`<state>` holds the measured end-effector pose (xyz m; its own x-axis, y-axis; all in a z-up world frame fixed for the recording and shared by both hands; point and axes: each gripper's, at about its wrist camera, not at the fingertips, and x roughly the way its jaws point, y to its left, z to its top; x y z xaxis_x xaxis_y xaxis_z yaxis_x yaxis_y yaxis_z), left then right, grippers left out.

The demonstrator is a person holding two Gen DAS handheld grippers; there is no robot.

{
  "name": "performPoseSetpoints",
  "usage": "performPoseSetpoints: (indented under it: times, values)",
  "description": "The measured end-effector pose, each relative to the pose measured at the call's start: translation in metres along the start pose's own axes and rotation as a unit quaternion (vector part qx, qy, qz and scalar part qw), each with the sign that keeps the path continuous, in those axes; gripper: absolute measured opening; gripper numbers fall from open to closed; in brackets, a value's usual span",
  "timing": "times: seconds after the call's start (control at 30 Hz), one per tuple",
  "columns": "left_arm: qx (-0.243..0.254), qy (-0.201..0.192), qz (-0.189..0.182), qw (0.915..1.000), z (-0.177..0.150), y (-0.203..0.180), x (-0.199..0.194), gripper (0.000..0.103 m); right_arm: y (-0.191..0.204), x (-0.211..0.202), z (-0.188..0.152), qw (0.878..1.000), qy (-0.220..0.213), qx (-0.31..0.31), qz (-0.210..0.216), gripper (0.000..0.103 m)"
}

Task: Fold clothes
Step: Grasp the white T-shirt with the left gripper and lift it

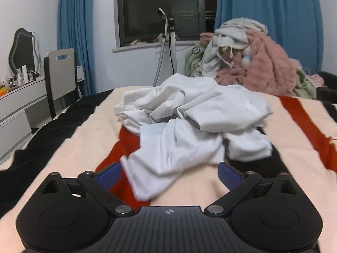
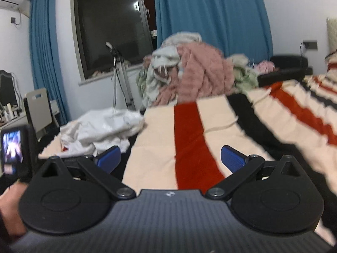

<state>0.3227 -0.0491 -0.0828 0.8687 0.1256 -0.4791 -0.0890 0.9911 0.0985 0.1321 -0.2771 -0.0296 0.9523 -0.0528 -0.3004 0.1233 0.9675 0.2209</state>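
Striped bed blanket [image 1: 69, 139] is carrying a crumpled white garment [image 1: 189, 122]; I am holding the left gripper [image 1: 169, 171] spread astride its near edge, the right gripper [image 2: 170, 156] gaping over bare blanket.

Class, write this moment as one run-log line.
stage: reaching | left gripper: open over white garment | right gripper: open, empty | bed: striped blanket

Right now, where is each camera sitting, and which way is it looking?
Left wrist: sits on the left tongs, looking over the crumpled white clothes toward the window; open blue fingers show.
Right wrist: sits on the right tongs, looking along the striped blanket; a hand shows at left.
Shared: white clothes, pink clothes pile, window, blue curtains.
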Motion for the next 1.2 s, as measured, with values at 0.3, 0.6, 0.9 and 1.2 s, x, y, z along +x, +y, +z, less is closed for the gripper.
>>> performPoseSetpoints:
  times: [0.3, 0.6, 0.9, 1.2]
  values:
    - [-0.031, -0.072, -0.027, 0.9965, 0.027, 0.026, -0.01, 0.002, 0.003, 0.039, -0.019, 1.0, -0.006, 0.005, 0.009, 0.103]
    - [-0.024, -0.153, -0.113, 0.9815, 0.011, 0.065, -0.172, 0.001, 0.005, 0.007, -0.022, 0.998, -0.058, -0.01, 0.033, 0.103]
    - [-0.05, -0.213, -0.151, 0.964, -0.038, 0.113, -0.316, 0.001, 0.042, -0.069, -0.017, 0.993, -0.06, -0.07, 0.069, 0.103]
    - [-0.108, -0.217, -0.071, 0.9676, -0.048, 0.179, -0.339, 0.001, 0.076, -0.113, -0.026, 0.993, -0.008, -0.078, 0.086, 0.103]
